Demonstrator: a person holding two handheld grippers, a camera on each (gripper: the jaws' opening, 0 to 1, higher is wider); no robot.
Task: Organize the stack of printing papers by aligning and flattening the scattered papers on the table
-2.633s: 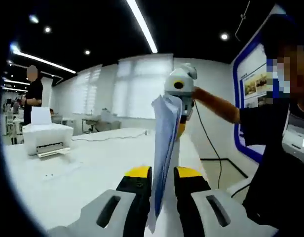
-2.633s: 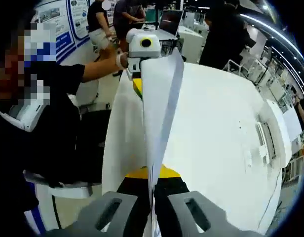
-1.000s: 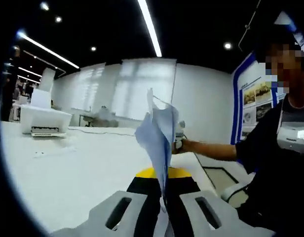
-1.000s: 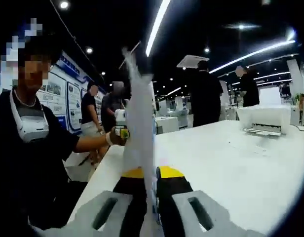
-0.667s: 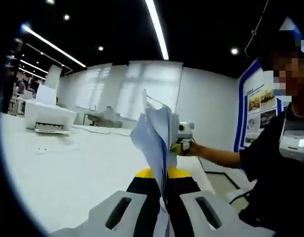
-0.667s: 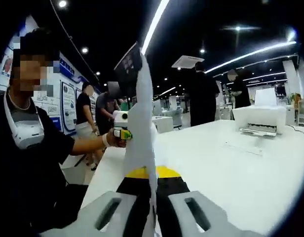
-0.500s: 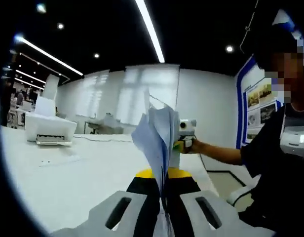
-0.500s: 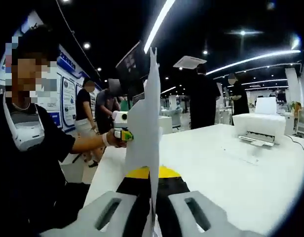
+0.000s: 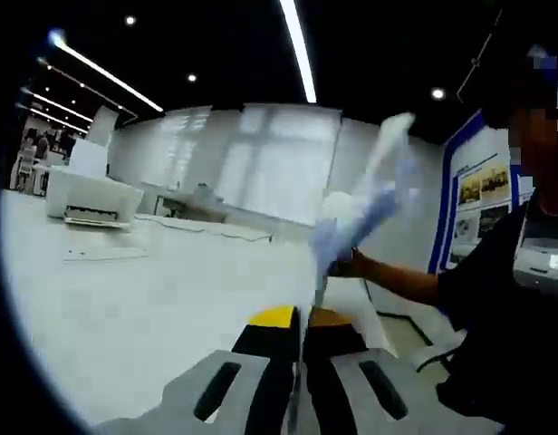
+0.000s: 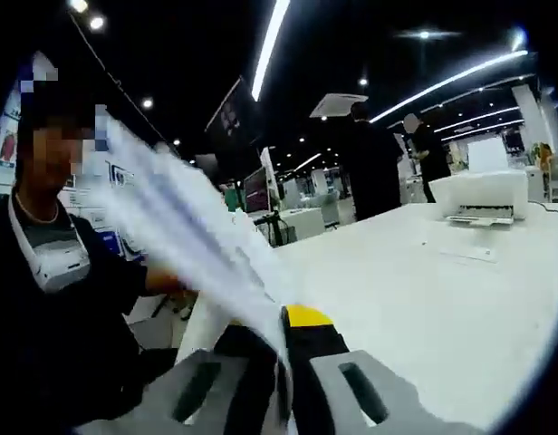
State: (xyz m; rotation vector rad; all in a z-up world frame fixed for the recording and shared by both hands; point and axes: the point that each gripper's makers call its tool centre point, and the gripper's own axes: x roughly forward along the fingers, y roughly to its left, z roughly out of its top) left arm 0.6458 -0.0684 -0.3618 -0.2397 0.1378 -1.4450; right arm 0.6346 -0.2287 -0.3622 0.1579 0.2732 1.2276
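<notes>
No legible writing; poster (image 9: 485, 186) at right too blurred to read. Left gripper (image 9: 302, 319) and right gripper (image 10: 283, 319) both clamped on paper stack (image 10: 184, 240), blurred, raised above white table (image 9: 152, 299), centre frame.

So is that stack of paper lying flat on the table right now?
No, the stack of paper is held up in the air, blurred, rising from between the right gripper's jaws above the white table.

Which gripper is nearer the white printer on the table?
Too close to call: both grippers, left and right, are shut on the same paper stack, with the printer far across the table in both views.
</notes>
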